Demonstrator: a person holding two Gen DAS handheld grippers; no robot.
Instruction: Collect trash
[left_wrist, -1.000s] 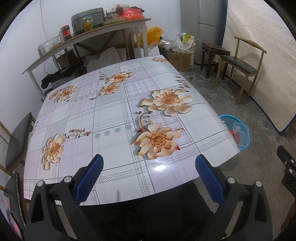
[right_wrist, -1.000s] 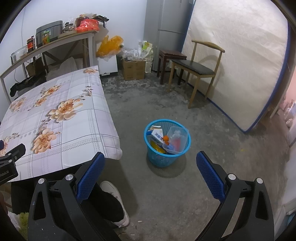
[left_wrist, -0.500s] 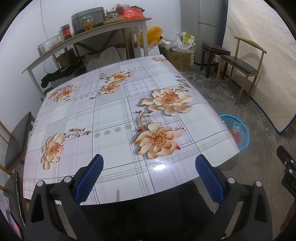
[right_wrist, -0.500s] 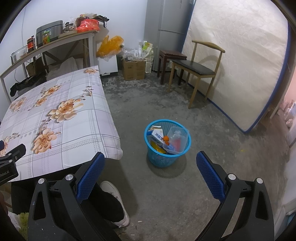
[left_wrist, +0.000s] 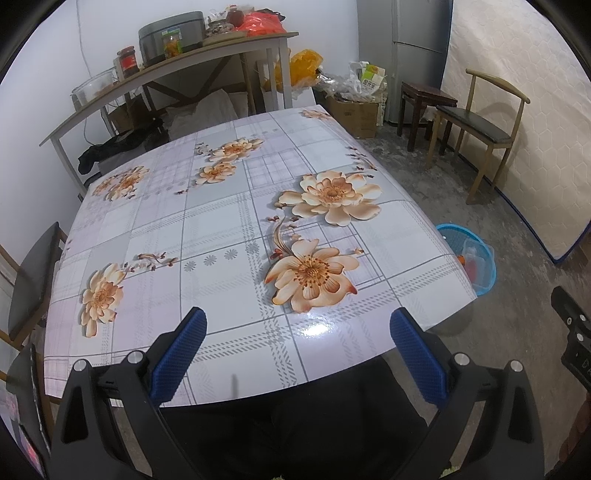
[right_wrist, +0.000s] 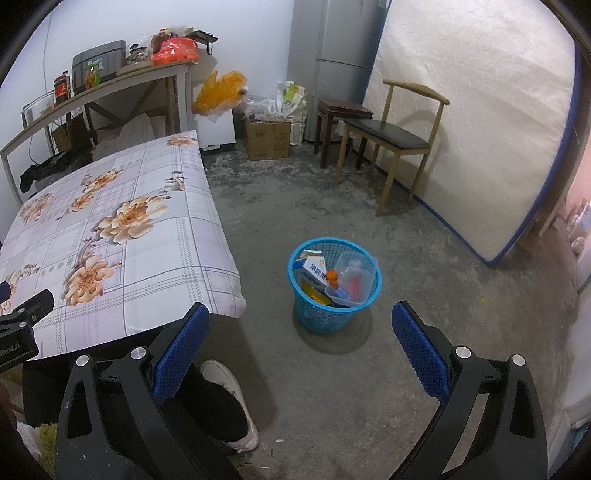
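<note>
**Hovering with both grippers spread, trash sitting in the basket**

Hanging over the near edge of the worktop (left_wrist: 221, 229), the left gripper (left_wrist: 297, 352) is showing its blue pads wide apart with nothing between them. Beyond it, the flowered cloth is lying flat and glossy across the worktop.

The right gripper (right_wrist: 297, 350) is hovering over the concrete floor (right_wrist: 424, 295), its jaws likewise spread and gripping nothing. Just ahead of it, between the fingers in the right wrist view, the blue mesh basket (right_wrist: 334, 319) is standing upright on the floor, beside the worktop's corner and apart from it. The trash is resting inside: a white and blue carton (right_wrist: 314, 269) is leaning with its long axis slanting up toward the worktop side, and a clear plastic container (right_wrist: 356, 275) is tilting against the far rim, its opening facing up and toward the mattress (right_wrist: 480, 129). A small orange piece (right_wrist: 331, 276) is sitting between the two.

A white shoe (right_wrist: 229, 391) and dark trouser leg are showing under the right gripper's left finger. Farther out, a wooden chair (right_wrist: 391, 136) is standing by the mattress.
</note>
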